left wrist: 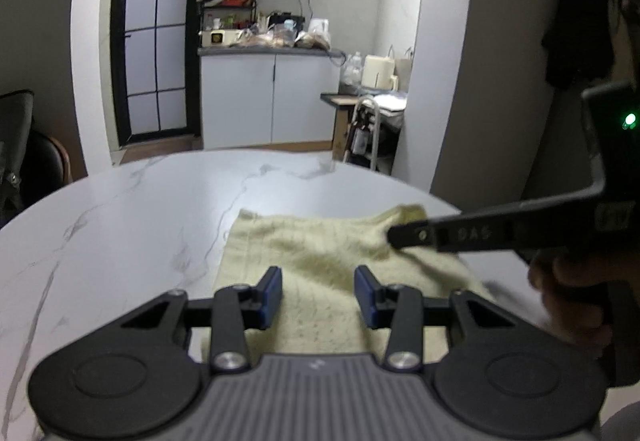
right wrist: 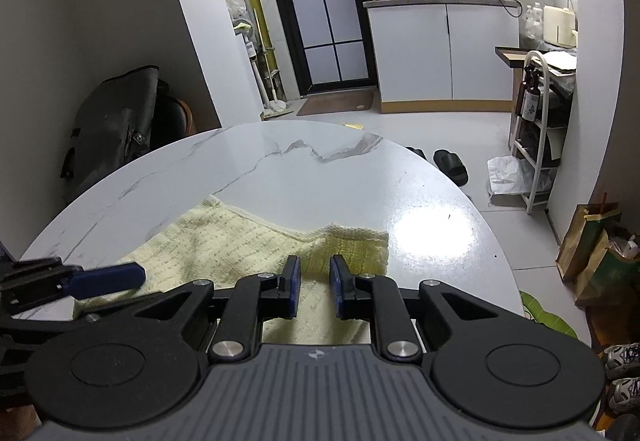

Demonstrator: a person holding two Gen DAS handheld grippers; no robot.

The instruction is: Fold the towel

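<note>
Below both my grippers, the pale yellow towel (left wrist: 320,245) lies on the marble table (left wrist: 140,209), left gripper (left wrist: 319,295) spread wide, right gripper (right wrist: 315,287) narrowly parted, neither pinching cloth.

A round white table (right wrist: 320,169) with grey lines fills the front. Behind it stands a black door (right wrist: 320,1). Right of the door are white cupboards (right wrist: 444,49). Black slippers (right wrist: 450,165) lie on the floor beside the table.

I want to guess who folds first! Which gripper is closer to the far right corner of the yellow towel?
Right. The right gripper reaches in at that corner of the towel. The left gripper hovers open above the towel's near middle, farther from the corner.
</note>
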